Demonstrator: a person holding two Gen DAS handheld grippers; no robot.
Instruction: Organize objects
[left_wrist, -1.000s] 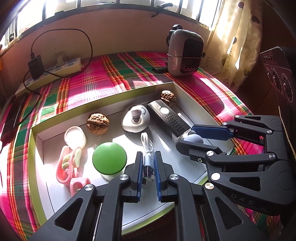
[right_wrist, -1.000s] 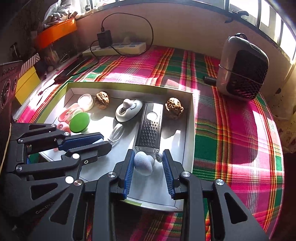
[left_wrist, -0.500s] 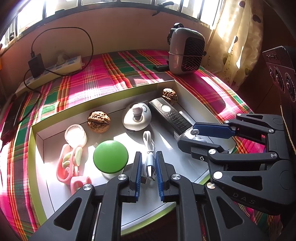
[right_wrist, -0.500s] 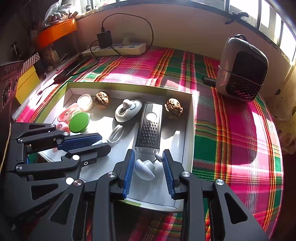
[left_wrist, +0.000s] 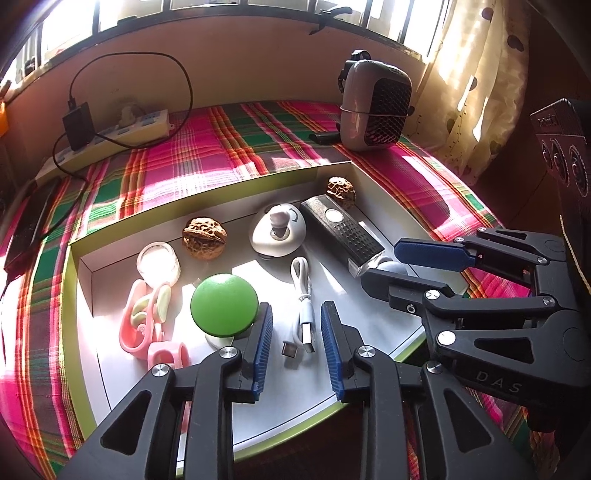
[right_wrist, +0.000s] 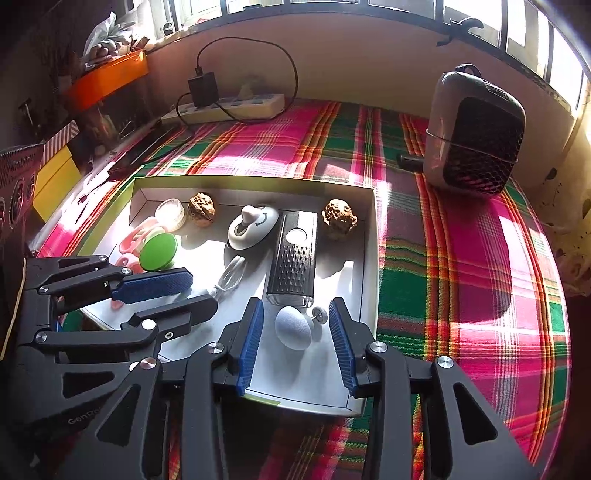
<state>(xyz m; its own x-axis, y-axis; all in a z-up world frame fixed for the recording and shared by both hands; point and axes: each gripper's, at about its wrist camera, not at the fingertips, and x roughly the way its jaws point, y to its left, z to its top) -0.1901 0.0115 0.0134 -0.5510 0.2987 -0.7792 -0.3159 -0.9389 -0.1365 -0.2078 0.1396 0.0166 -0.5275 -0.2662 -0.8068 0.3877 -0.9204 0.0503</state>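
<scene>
A white tray with a green rim (left_wrist: 317, 169) (right_wrist: 373, 236) sits on the plaid cloth and holds several objects. My left gripper (left_wrist: 295, 343) is open, its fingers either side of a white USB cable (left_wrist: 303, 306) lying on the tray floor. My right gripper (right_wrist: 295, 339) is open around a pale blue-white egg-shaped object (right_wrist: 293, 326) lying at the tray's near right corner. A green dome (left_wrist: 224, 304), two walnuts (left_wrist: 204, 238) (left_wrist: 341, 187), a white knob device (left_wrist: 279, 232) and a black grater-like bar (left_wrist: 341, 229) lie in the tray.
A pink clip set (left_wrist: 146, 314) and a clear lid (left_wrist: 158, 262) lie at the tray's left. A grey heater (right_wrist: 476, 136) stands on the cloth at the back right. A power strip (left_wrist: 122, 133) with a charger lies along the back wall. A black speaker box (left_wrist: 565, 147) stands at right.
My left gripper has opened and let go of the USB cable, which now lies on the tray. My right gripper has opened wider and the egg-shaped object rests on the tray.
</scene>
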